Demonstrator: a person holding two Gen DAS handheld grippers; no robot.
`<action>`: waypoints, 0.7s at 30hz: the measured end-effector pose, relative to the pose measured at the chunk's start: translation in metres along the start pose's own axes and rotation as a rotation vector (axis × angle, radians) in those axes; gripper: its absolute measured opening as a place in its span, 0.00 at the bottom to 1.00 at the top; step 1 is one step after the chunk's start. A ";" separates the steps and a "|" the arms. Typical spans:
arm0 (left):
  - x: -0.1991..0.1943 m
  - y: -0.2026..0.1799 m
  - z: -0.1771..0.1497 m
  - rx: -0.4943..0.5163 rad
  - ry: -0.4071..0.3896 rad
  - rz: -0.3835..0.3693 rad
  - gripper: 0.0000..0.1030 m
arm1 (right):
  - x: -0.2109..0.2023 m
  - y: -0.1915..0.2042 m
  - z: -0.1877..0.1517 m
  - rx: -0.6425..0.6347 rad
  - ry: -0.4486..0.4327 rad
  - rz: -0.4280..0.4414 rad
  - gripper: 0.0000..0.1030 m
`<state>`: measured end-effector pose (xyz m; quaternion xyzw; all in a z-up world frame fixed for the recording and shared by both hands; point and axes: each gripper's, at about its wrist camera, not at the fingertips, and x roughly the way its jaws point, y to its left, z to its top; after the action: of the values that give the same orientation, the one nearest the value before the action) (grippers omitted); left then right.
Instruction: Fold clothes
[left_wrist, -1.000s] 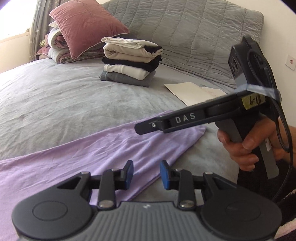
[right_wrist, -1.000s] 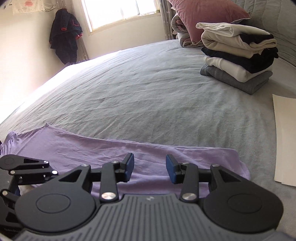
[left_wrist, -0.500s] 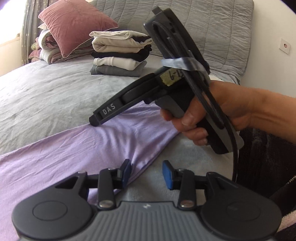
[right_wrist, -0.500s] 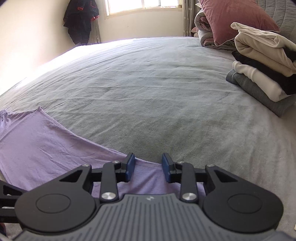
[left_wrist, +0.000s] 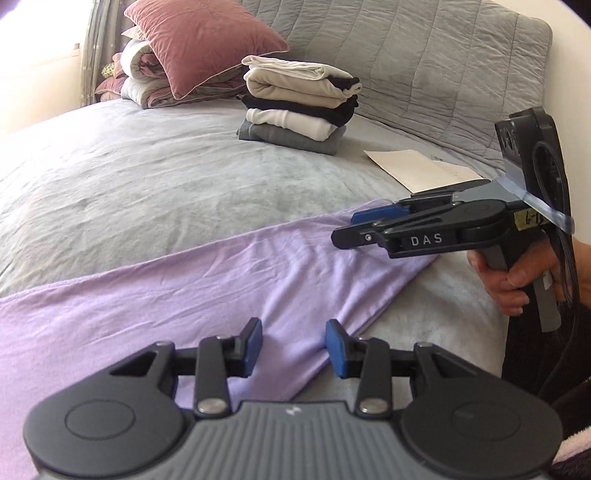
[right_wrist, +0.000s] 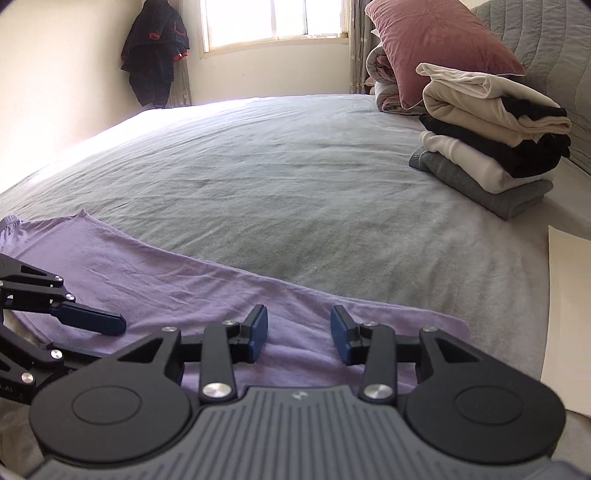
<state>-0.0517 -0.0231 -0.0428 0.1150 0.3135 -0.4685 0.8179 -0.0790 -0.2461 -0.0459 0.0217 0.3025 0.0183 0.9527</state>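
My right gripper (right_wrist: 298, 334) has swung back down from over the bare bed to the near edge of the purple garment (left_wrist: 207, 280) — jaws opening, nothing clamped. My left gripper (left_wrist: 293, 347) has slid sideways along that same edge, jaws parted and empty. The garment lies flat across the near side of the grey bed (right_wrist: 295, 177), well short of the folded stack (left_wrist: 299, 110). I judge both are lining up to grasp.

Lilac garment (left_wrist: 192, 288), grey bedspread (left_wrist: 147, 184), dusty-pink pillow (left_wrist: 203, 40), blue fingers (left_wrist: 334, 349)
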 end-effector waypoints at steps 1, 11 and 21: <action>-0.004 0.000 -0.001 0.006 -0.003 -0.001 0.38 | -0.003 -0.001 -0.005 -0.004 -0.004 -0.011 0.42; -0.063 0.070 -0.022 -0.106 -0.053 0.251 0.38 | -0.054 -0.012 -0.019 0.141 -0.081 -0.073 0.57; -0.105 0.109 -0.060 -0.236 -0.054 0.491 0.44 | -0.078 -0.024 -0.048 0.333 -0.016 -0.124 0.57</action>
<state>-0.0225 0.1373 -0.0354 0.0790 0.3070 -0.2193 0.9227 -0.1702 -0.2720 -0.0418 0.1604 0.2943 -0.0911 0.9377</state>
